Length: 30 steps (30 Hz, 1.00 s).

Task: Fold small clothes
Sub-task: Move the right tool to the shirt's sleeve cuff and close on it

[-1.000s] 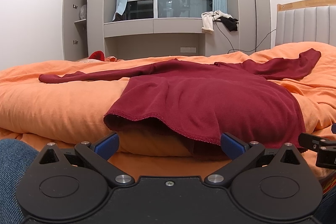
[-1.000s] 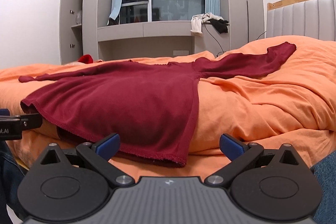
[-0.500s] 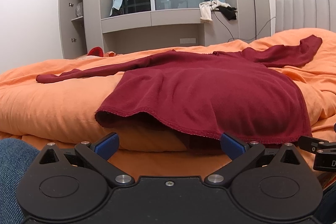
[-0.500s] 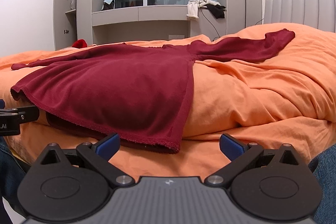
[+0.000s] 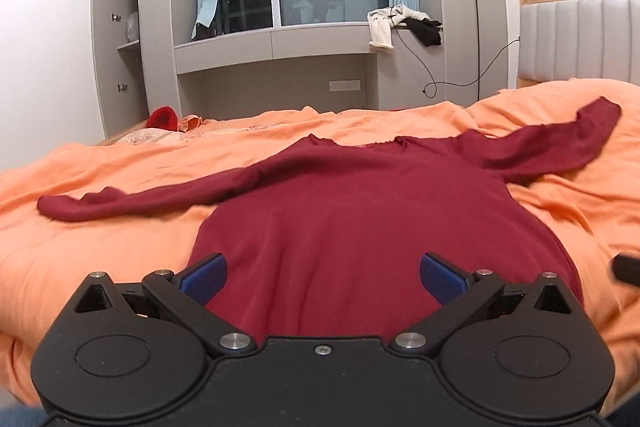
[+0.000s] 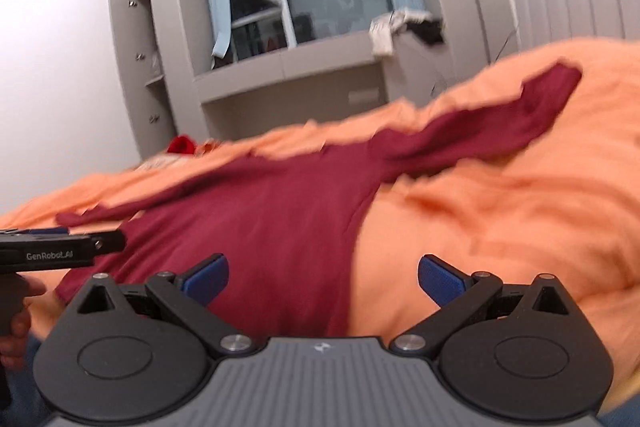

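Dark red long-sleeved knit top lies spread near the orange bed's front edge, while both wide-open, empty grippers, left and right, have risen over its hem, suggesting folding starts next.

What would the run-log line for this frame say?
stage: approach, fold not begun | left gripper: open above hem | right gripper: open above hem side | sweater: flat on orange duvet, sleeves out

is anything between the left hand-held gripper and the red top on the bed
Nothing visible. The left hand-held gripper is open right over the dark red top, which lies spread flat on the orange bedding with nothing on it.
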Tool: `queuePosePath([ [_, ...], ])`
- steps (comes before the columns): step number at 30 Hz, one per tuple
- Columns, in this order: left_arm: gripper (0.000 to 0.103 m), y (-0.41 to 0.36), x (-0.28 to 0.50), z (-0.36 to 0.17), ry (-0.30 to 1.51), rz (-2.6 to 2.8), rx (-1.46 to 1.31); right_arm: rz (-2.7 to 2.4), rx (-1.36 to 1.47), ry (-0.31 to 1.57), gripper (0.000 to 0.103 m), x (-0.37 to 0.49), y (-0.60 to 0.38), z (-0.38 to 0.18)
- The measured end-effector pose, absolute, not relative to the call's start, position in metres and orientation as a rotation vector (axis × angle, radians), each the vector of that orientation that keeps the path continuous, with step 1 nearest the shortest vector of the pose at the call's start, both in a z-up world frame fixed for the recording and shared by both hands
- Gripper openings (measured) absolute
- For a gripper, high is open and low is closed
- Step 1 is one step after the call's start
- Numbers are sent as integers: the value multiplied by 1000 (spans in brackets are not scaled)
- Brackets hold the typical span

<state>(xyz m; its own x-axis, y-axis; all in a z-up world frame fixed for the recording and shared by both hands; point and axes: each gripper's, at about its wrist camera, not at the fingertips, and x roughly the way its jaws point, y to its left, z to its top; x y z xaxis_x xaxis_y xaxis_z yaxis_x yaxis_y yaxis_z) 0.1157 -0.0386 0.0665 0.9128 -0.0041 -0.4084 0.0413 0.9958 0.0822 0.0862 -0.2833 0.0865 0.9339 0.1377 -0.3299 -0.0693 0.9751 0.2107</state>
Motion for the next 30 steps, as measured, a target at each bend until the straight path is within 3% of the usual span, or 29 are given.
queuePosePath([
  [20,103,-55,285,68,424,-48,100,-58,180,79,103,271,-411,115],
  [23,103,-55,290,47,392,-60,76,-41,187,131,103,300,-442,105],
  [30,103,-56,297,16,512,-63,110,-257,259,197,103,326,-498,76],
])
